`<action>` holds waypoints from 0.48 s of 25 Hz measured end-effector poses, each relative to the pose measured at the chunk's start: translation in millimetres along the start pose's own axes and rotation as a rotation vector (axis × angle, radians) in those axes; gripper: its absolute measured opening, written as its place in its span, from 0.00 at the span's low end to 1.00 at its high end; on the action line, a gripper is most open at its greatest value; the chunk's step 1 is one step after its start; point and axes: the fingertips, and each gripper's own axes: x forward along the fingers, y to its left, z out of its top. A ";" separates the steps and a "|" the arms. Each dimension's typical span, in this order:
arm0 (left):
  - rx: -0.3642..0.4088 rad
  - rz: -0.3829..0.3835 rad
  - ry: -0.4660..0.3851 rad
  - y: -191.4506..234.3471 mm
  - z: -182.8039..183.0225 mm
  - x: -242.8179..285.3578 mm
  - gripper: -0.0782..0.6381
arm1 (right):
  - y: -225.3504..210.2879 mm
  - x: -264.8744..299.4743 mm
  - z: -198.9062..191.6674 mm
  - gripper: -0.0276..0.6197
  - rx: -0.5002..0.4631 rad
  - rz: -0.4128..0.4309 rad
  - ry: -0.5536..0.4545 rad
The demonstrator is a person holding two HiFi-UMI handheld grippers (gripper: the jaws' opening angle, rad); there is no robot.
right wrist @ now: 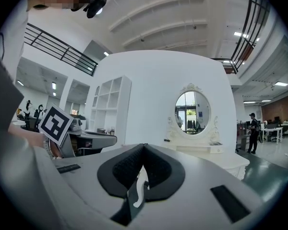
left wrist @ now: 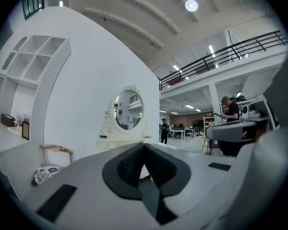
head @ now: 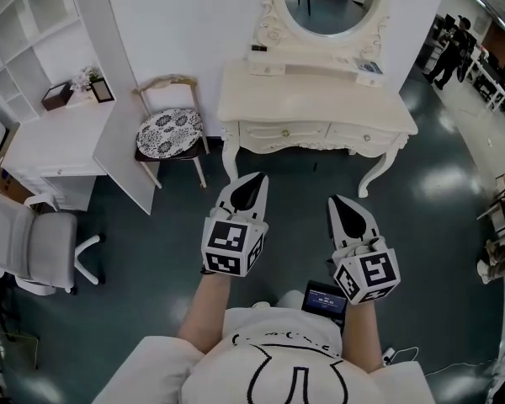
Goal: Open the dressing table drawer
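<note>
The left gripper (head: pixel 251 188) has its jaws clenched together with nothing between them; its own view shows the two dark pads meeting at the tip. The right gripper (head: pixel 347 217) is the same, pads pressed shut on nothing. Both are held level, side by side, pointing forward over open dark floor (head: pixel 286 251).

Straight ahead of both, and well apart from them, stands the white dressing table (head: pixel 316 91) with an oval mirror (head: pixel 326 2) against a white wall. Two drawers sit side by side under its top. The left drawer (head: pixel 284 131) lies ahead of the left gripper and slightly to its right. The right drawer (head: pixel 364 135) lies ahead of the right gripper. Both drawers are closed. Each drawer front runs side to side, across the line the jaws point along, with a small knob at its middle.

The left gripper reaches a little further forward, so it looks the nearer one. A patterned chair (head: pixel 170 133) stands just left of the dressing table.
</note>
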 end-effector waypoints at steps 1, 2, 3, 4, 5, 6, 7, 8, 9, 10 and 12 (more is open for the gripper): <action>0.001 0.000 0.002 1.4 -0.9 1.5 0.13 | -1.0 2.2 0.0 0.07 -0.005 -0.003 -0.002; 0.002 0.001 0.002 2.9 -1.3 2.9 0.13 | -2.2 4.4 0.0 0.07 -0.015 -0.008 -0.005; 0.003 0.002 0.001 4.5 -1.4 4.2 0.13 | -3.4 6.7 -0.5 0.07 -0.033 -0.015 -0.005; 0.002 0.007 -0.004 6.5 -1.1 5.3 0.13 | -4.3 9.4 -1.9 0.07 -0.055 -0.020 0.001; -0.003 0.013 -0.010 9.0 -0.8 6.4 0.13 | -4.8 12.5 -4.6 0.07 -0.077 -0.021 0.014; -0.011 0.022 -0.016 11.7 -0.7 7.7 0.13 | -5.2 15.8 -8.0 0.07 -0.097 -0.018 0.031; -0.017 0.030 -0.019 14.2 -1.1 9.2 0.13 | -5.9 19.1 -11.0 0.07 -0.113 -0.016 0.045; -0.020 0.036 -0.019 16.2 -2.1 10.9 0.13 | -7.1 22.2 -13.0 0.07 -0.120 -0.014 0.052; -0.019 0.040 -0.016 17.8 -3.5 12.9 0.13 | -8.8 25.2 -14.0 0.07 -0.120 -0.013 0.052; -0.016 0.043 -0.011 19.4 -5.1 15.0 0.13 | -10.8 28.5 -14.1 0.07 -0.115 -0.013 0.047; -0.007 0.048 -0.002 22.6 -7.3 20.0 0.13 | -15.6 36.0 -12.8 0.07 -0.101 -0.012 0.034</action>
